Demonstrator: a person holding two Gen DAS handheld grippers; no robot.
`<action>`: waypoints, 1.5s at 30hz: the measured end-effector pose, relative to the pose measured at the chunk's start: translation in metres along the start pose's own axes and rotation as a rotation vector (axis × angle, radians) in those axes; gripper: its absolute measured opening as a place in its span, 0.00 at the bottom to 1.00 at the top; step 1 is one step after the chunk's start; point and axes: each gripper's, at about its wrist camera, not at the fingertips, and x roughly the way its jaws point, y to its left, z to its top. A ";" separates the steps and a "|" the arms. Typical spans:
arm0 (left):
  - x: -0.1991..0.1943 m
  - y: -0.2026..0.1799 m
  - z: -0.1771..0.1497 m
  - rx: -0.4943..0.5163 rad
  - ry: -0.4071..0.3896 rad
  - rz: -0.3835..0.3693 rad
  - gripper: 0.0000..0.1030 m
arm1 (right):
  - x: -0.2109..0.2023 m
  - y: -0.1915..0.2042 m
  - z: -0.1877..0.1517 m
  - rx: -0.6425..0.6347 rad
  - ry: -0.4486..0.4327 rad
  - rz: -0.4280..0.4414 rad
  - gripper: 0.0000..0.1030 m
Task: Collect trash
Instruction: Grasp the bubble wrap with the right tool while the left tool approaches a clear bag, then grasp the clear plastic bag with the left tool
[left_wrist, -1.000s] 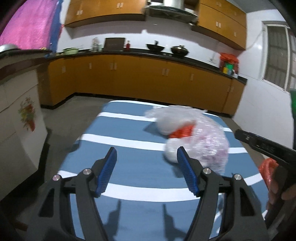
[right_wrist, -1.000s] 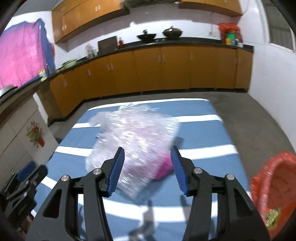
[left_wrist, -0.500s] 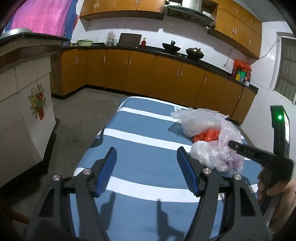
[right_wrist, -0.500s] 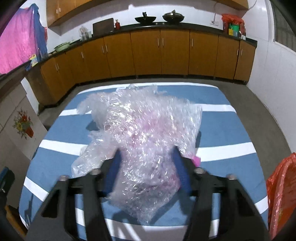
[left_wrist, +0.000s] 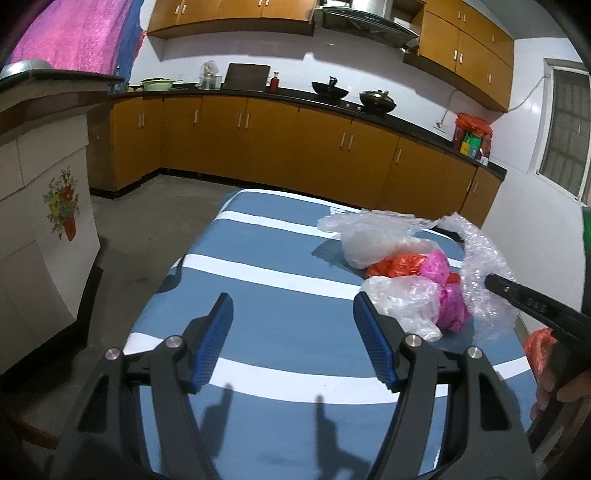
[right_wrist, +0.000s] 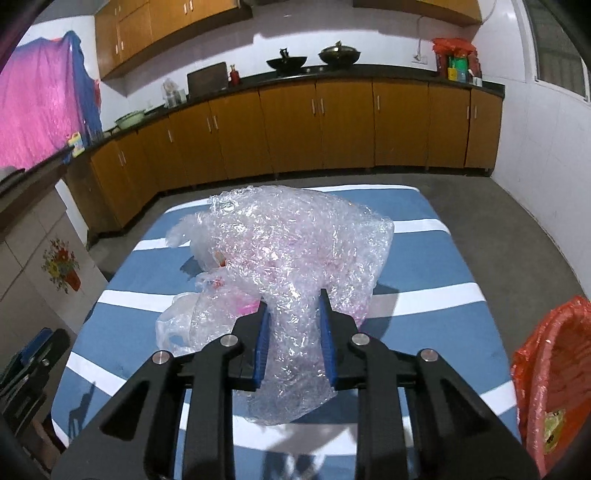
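A crumpled sheet of bubble wrap (right_wrist: 295, 251) lies over a pile of trash on the blue-and-white striped table (right_wrist: 424, 258). My right gripper (right_wrist: 294, 314) is closing its jaws on the wrap's near end, and the blue pads pinch it. In the left wrist view the wrap (left_wrist: 484, 266) hangs from the right gripper (left_wrist: 517, 295). Beside it lie a clear bag (left_wrist: 373, 240), an orange bag (left_wrist: 395, 266), a pink bag (left_wrist: 447, 295) and a whitish bag (left_wrist: 402, 299). My left gripper (left_wrist: 291, 321) hovers open over the table (left_wrist: 258, 266), left of the pile, with nothing between its fingers.
An orange-red lined bin (right_wrist: 546, 369) stands off the table's right front corner. Kitchen cabinets (right_wrist: 332, 125) run along the far wall past a strip of grey floor. A white tiled counter (left_wrist: 44, 206) stands left of the table.
The right gripper's jaws came in from wide apart onto the bubble wrap. The wrap's near end is bunched between the pads. The left gripper's opening is unchanged.
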 end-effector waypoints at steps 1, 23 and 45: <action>0.000 -0.003 0.000 0.004 0.002 -0.007 0.65 | -0.004 -0.004 -0.001 0.009 -0.006 0.002 0.24; 0.092 -0.105 0.008 0.184 0.151 -0.155 0.65 | -0.032 -0.063 -0.026 0.104 -0.020 -0.113 0.23; 0.080 -0.081 -0.001 0.166 0.177 -0.222 0.05 | -0.048 -0.063 -0.033 0.090 -0.036 -0.077 0.23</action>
